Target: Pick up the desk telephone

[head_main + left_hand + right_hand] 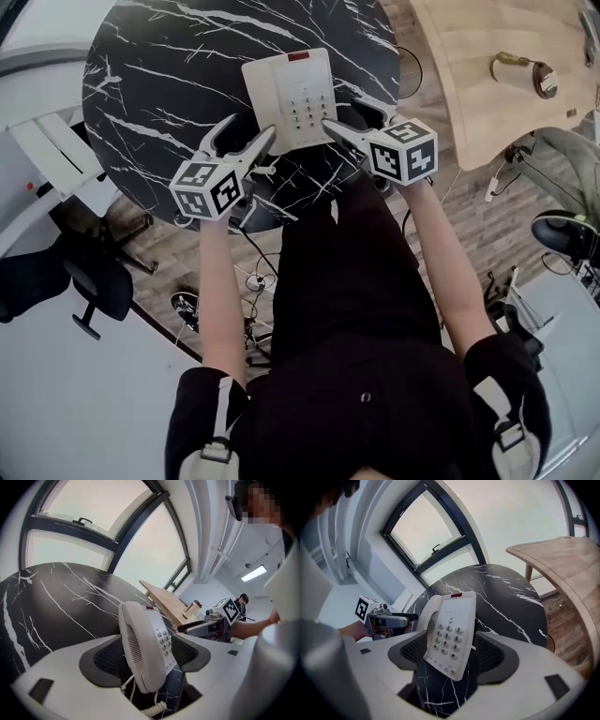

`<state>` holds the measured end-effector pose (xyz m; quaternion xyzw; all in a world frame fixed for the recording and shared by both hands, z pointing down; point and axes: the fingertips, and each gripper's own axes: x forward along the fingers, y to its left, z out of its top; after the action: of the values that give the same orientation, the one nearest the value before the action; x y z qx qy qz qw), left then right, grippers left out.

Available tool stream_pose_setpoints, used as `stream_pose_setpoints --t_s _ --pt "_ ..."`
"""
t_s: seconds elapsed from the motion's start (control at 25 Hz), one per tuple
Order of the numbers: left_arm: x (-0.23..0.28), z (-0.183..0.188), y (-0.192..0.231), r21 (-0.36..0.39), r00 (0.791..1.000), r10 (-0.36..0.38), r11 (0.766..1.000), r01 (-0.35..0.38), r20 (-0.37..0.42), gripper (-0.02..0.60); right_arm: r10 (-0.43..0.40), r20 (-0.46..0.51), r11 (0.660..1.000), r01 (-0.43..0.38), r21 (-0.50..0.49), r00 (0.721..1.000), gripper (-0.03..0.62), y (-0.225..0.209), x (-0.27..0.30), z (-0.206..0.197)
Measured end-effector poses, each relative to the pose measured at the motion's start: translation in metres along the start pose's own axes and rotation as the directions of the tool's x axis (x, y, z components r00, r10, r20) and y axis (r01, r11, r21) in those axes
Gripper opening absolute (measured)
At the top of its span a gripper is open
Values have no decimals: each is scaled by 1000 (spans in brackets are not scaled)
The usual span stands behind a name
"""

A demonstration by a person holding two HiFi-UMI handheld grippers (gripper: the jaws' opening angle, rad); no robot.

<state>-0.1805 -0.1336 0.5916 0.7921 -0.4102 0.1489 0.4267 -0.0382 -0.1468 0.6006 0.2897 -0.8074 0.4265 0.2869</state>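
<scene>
- Where the black marble table [159, 84] comes nearest the person, the desk telephone [289, 98] is seen lying flat, w/ the handset [258, 98] cradled on its left side, the keypad [307, 105] to the right and a red strip at the far end.
- A coiled cord [154, 709] is seen at the tel.'s near end in the left gripper view.
- The left gripper [253, 127] is held at the tel.'s near left corner, jaws spread wide. In its own view the tel. is framed btwn the pads w/ a gap on each side, so nothing is gripped.
- The right gripper [339, 109] is held at the near right edge, jaws likewise spread apart, w/ the tel. btwn them but not pinched.
- Whether any fingertip grazes the casing can't be settled from the head view; prob. not.
- A pale wooden table [478, 75] is seen well apart, to the right.
</scene>
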Motion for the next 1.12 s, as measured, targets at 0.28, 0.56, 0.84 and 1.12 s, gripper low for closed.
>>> stream_pose_setpoints --t_s 0.28,0.56,0.84,1.12 --pt "20 -15 13 -43 998 -26 999 23 -56 358 -26 -40 999 27 18 999 336 -17 26 -7" --pt "34 -23 19 -93 994 -56 995 48 -90 377 -4 -76 999 7 39 997 342 -15 50 -13" --pt "38 -25 19 -144 989 -122 984 109 -84 382 6 -98 999 -2 40 995 342 -16 62 -14" --pt "41 -25 17 -162 977 -205 968 192 -64 382 14 -119 999 -9 40 993 341 -18 68 -17"
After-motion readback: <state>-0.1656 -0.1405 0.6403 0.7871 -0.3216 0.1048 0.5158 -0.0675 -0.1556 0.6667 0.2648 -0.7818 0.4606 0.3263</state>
